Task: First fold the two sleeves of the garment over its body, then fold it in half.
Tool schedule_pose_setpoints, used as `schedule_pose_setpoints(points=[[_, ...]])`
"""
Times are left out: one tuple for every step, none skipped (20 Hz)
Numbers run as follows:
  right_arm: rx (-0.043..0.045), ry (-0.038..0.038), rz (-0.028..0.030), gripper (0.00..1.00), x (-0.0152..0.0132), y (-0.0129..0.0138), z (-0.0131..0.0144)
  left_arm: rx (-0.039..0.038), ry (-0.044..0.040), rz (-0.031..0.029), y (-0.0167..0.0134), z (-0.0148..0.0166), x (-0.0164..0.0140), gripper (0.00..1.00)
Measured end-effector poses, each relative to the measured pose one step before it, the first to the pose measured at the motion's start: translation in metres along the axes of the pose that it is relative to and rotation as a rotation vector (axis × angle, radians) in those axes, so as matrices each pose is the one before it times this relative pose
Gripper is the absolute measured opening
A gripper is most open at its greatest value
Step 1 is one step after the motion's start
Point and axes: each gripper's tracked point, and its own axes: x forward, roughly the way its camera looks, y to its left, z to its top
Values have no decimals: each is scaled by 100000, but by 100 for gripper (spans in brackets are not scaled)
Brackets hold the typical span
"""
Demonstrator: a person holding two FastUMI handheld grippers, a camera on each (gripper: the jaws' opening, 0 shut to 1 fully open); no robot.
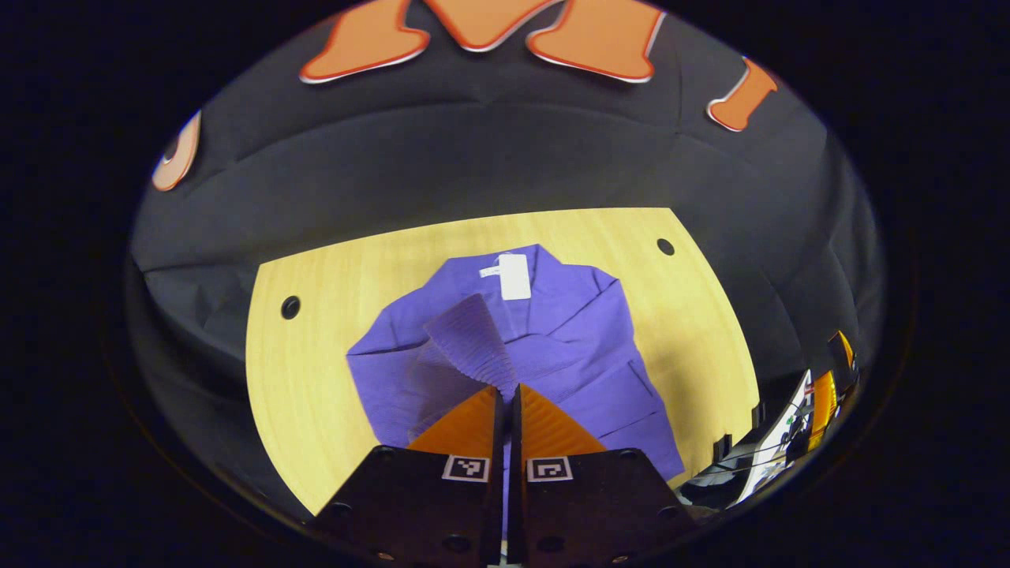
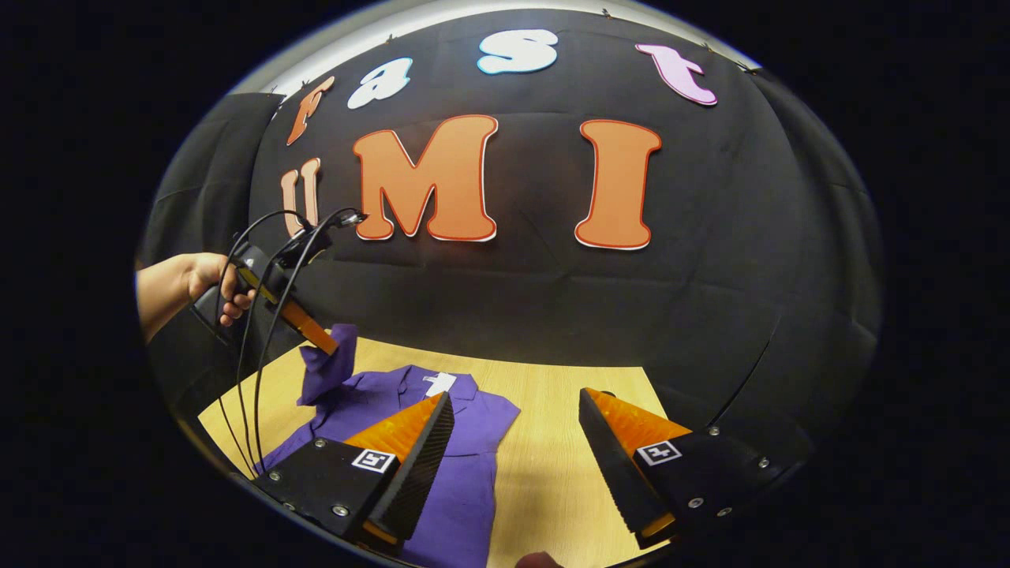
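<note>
A purple garment (image 1: 568,347) with a white tag (image 1: 514,276) at its collar lies on the wooden table (image 1: 316,371). My left gripper (image 1: 509,390) is shut on the garment's ribbed sleeve cuff (image 1: 473,339), lifted above the body. From the right gripper view, that left gripper (image 2: 327,343), held by a hand (image 2: 209,284), holds the raised sleeve (image 2: 323,371) over the garment (image 2: 465,465). My right gripper (image 2: 517,442) hangs open above the table (image 2: 552,442), to the right of the garment, nothing between its fingers.
Black cloth walls surround the table. Two dark round holes (image 1: 290,307) (image 1: 665,246) sit in the tabletop. Cables (image 2: 260,315) trail from the left gripper. Some equipment (image 1: 789,434) stands off the table's right edge.
</note>
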Motion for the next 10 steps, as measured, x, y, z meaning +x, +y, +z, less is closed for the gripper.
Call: schedule_pose_setpoints(points=[[-121, 394, 180, 95, 33, -444, -276, 1766, 359, -603, -1204, 450, 479, 4], [-153, 421, 179, 95, 39, -556, -196, 1786, -290, -385, -1003, 538, 427, 4], [-168, 716, -157, 95, 30, -582, -268, 1741, -42, -95, -862, 539, 414, 4], [69, 356, 7, 95, 52, -480, -333, 1437, -109, -21, -759, 473, 704, 4], [364, 203, -217, 95, 53, -379, -103, 1086, 465, -265, -827, 382, 613, 4], [556, 340, -240, 95, 64, -557, -104, 507, 72, -676, -854, 68, 701, 4], [834, 370, -15, 95, 13, -480, -168, 551, 439, -906, -937, 259, 642, 4], [831, 529, -504, 95, 45, -485, -324, 392, -94, 64, -571, 329, 672, 3], [819, 492, 61, 95, 30, -278, -282, 570, 191, 413, -486, 327, 612, 4], [712, 817, -346, 95, 82, -336, -301, 426, -310, 422, -571, 300, 786, 4]])
